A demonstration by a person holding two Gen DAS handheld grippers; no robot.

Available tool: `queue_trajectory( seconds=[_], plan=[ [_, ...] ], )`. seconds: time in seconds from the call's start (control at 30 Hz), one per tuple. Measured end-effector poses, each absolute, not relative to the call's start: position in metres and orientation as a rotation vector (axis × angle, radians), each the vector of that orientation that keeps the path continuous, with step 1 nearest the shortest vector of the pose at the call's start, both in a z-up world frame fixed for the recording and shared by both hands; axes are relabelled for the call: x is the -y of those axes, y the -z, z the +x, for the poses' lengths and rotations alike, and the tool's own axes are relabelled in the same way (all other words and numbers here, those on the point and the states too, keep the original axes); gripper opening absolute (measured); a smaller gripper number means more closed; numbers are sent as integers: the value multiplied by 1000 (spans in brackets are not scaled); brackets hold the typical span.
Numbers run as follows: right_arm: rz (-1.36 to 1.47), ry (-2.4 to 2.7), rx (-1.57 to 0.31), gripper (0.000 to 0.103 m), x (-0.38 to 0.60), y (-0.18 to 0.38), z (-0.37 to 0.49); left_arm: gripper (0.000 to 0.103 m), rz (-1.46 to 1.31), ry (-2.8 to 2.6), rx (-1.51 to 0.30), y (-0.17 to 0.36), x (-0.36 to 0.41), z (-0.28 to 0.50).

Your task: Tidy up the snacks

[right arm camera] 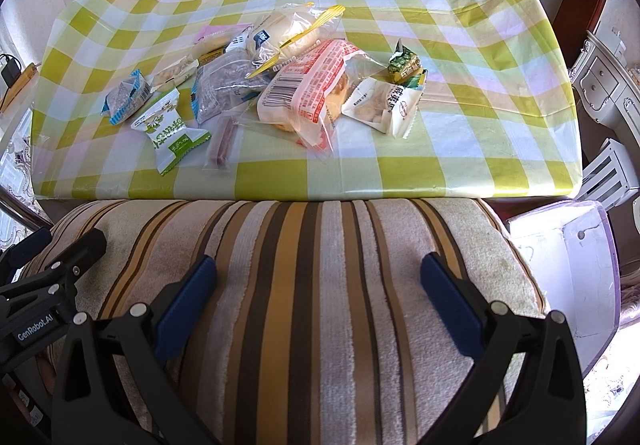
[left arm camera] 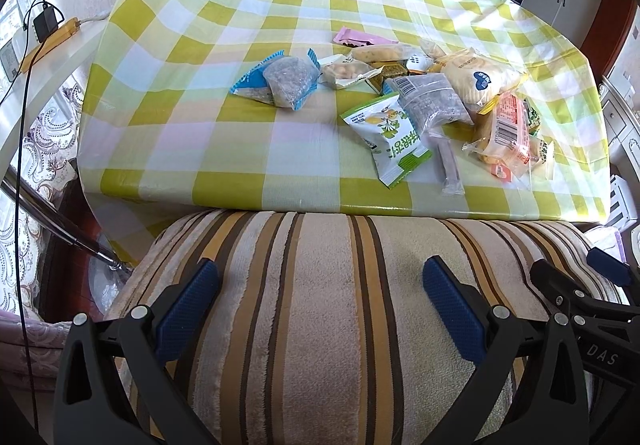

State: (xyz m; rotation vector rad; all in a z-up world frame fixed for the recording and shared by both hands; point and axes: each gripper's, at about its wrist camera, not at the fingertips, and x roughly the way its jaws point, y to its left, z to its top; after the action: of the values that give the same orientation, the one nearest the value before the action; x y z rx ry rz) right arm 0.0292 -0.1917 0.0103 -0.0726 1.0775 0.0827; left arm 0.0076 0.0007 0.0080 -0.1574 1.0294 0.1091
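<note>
Left wrist view: left gripper spread wide and empty above a striped cushion, with the right gripper just off to its right. Ahead of both, past the cushion, a checked tablecloth carrying the snack pile, ahead and right of the left tongs. Apart from the heap, straight ahead and slightly left, a blue-edged packet; nearer, a green and white sachet beside a thin purple stick pack. Right wrist view: right gripper likewise spread wide, holding nothing; heap ahead and a little left, with a red-printed bread bag uppermost, a pale bun bag behind, a white nut sachet and a small green candy ahead and right. Likely all light, soft, crinkly film, slippery under the pads; bread and buns probably easy to crush. Best taken by a crimped seam or a corner rather than across the filling, loose outliers first, overlapping ones after.
</note>
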Motion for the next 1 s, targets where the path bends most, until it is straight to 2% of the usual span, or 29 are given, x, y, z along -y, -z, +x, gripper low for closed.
queue_trajectory(
  seconds=[1.0],
  plan=[
    [-76,-84,-1075,102,192,-11,28,99,-139,-121,-1019,-6,-4,4]
  ],
)
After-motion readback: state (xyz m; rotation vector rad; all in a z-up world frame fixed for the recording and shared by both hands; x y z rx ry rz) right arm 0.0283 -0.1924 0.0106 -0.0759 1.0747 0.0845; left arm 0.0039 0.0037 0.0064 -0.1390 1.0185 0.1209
